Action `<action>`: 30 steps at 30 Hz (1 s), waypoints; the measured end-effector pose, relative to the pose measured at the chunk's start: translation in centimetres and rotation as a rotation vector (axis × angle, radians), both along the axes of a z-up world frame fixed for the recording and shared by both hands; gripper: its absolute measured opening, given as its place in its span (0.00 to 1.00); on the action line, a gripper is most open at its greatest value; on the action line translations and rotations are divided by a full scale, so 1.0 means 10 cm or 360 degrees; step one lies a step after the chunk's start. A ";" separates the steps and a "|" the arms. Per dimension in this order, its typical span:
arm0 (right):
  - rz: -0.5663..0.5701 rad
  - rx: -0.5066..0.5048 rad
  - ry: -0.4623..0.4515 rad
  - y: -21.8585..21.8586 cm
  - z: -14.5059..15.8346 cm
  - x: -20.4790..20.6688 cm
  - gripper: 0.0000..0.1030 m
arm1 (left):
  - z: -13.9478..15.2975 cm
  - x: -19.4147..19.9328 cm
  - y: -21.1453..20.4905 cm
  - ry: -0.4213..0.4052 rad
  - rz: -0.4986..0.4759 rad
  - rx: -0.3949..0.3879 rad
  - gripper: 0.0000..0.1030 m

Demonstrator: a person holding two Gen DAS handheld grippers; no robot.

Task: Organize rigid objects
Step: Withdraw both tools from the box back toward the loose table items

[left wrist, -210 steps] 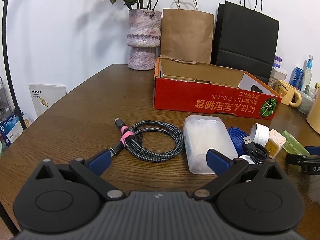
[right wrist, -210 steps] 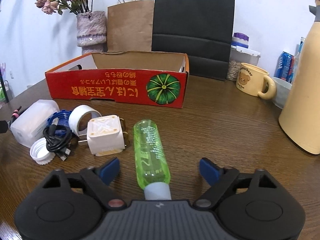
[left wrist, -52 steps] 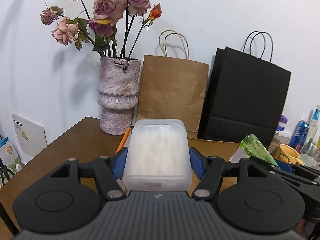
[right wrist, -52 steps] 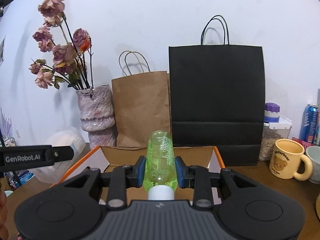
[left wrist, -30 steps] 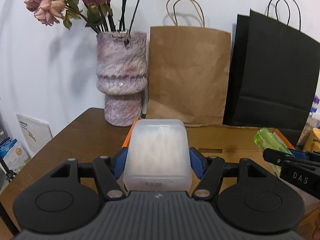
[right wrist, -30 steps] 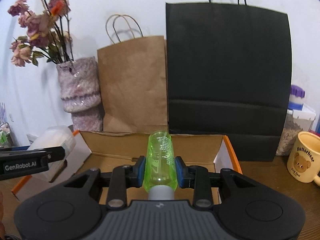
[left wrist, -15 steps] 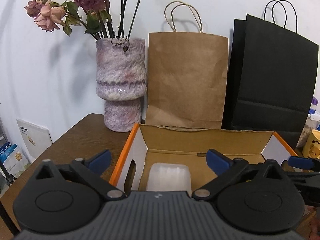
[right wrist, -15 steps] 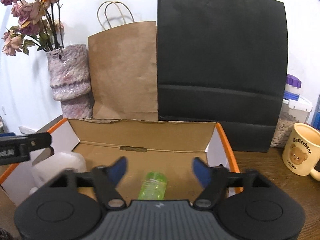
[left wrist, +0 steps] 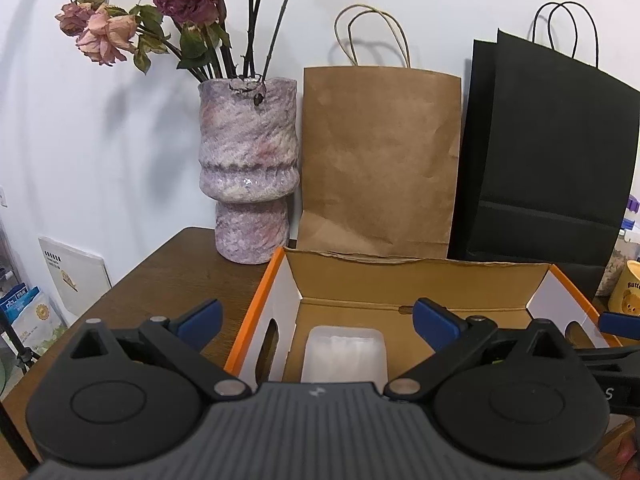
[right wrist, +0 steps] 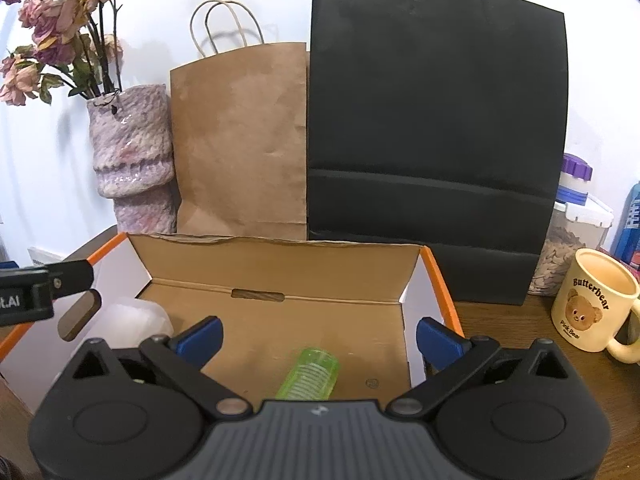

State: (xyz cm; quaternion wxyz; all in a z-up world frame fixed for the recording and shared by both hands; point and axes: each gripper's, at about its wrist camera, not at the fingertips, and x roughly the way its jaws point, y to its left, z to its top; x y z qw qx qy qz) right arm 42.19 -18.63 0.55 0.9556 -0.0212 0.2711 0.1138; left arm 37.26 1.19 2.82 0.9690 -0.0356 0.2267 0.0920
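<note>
A frosted white plastic case (left wrist: 344,354) with rounded corners is lying flat on the floor of the cardboard box (left wrist: 416,280), toward the box's left end wall. A translucent green bottle (right wrist: 310,374) with fine ribbing is lying on its side on the same floor, nearer the box's right end wall and well apart from the case. The box is showing a brown inside, white end flaps and an orange rim, with a slot cut in its far wall.

The left claw (left wrist: 316,318) is hovering above the box's left half, its blue-padded jaws spread wide and gripping nothing, with the case directly below the gap. The right claw (right wrist: 318,334) is hovering above the box's right half, jaws likewise spread wide and empty, with the bottle below the gap. Each claw is appearing at the edge of the other's view.

Behind the box, a mottled pink vase (left wrist: 250,168) of dried roses (left wrist: 176,4) is standing on the wooden surface (left wrist: 188,268), with a brown paper bag (left wrist: 378,160) and a black paper bag (right wrist: 436,128) upright beside it against the wall. To the right of the box are sitting a cream bear mug (right wrist: 592,306) and a purple-lidded jar (right wrist: 572,232).
</note>
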 end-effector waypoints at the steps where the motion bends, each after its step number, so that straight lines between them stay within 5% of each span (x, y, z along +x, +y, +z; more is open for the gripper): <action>1: -0.0004 -0.0001 -0.0001 0.00 0.01 -0.01 1.00 | 0.00 -0.01 0.01 -0.0002 0.0003 -0.0001 1.00; 30: 0.0107 -0.0083 -0.0135 -0.17 0.23 -1.29 1.00 | -0.02 -1.15 0.27 -0.0025 0.0032 -0.0035 1.00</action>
